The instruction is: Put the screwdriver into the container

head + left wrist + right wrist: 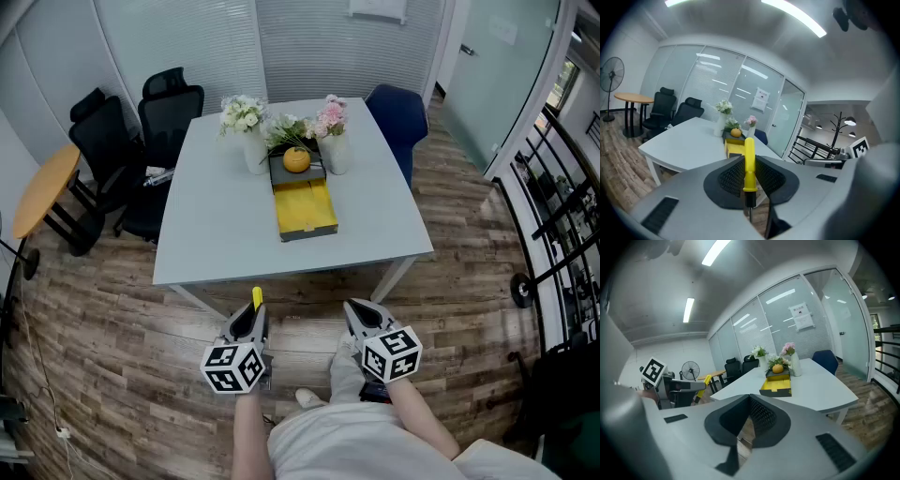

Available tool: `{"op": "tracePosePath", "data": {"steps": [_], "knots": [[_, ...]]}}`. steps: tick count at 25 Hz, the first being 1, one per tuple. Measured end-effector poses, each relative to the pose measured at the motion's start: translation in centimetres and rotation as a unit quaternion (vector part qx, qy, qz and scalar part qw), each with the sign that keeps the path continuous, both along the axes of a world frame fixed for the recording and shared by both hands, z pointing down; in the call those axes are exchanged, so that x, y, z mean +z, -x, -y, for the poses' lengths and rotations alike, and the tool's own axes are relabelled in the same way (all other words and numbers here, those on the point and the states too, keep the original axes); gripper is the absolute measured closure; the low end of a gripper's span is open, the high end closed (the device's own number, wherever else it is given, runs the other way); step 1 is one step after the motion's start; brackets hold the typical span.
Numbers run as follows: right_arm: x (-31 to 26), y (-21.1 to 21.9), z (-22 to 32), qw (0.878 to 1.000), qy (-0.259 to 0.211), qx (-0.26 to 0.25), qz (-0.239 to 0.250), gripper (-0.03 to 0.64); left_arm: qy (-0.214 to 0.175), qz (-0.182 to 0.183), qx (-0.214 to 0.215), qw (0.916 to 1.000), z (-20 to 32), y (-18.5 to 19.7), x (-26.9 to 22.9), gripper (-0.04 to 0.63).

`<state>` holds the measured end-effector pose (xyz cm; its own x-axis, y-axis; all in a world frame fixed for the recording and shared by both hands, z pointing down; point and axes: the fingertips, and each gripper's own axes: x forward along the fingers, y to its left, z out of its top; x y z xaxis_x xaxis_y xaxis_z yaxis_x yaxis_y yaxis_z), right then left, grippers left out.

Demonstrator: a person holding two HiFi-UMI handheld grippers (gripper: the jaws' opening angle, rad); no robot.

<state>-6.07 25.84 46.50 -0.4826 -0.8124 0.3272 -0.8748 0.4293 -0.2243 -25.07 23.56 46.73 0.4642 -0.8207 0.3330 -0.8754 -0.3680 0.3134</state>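
A screwdriver with a yellow handle (749,161) stands between the jaws of my left gripper (249,322), which is shut on it; its handle tip (257,297) pokes out ahead of the jaws, in front of the table's near edge. My right gripper (361,315) is beside it, shut and empty. The container (305,210) is a yellow-lined open tray in a dark frame, lying on the middle of the white table (216,216). It also shows in the right gripper view (777,385) and behind the handle (733,149). Both grippers are short of the table.
An orange (296,160) sits on a dark box behind the tray, flanked by white vases of flowers (246,127) (331,131). Black office chairs (150,141) stand left of the table, a blue chair (398,117) at its far right. A round wooden table (42,187) is at far left.
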Motion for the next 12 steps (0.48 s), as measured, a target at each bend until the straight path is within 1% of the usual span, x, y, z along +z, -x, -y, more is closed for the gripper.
{"op": "tracePosePath", "data": {"steps": [12], "knots": [[-1.16, 0.08, -1.08, 1.000, -0.010, 0.018, -0.003, 0.601, -0.004, -0.012, 0.005, 0.9999, -0.24, 0.75, -0.56, 0.529]]}}
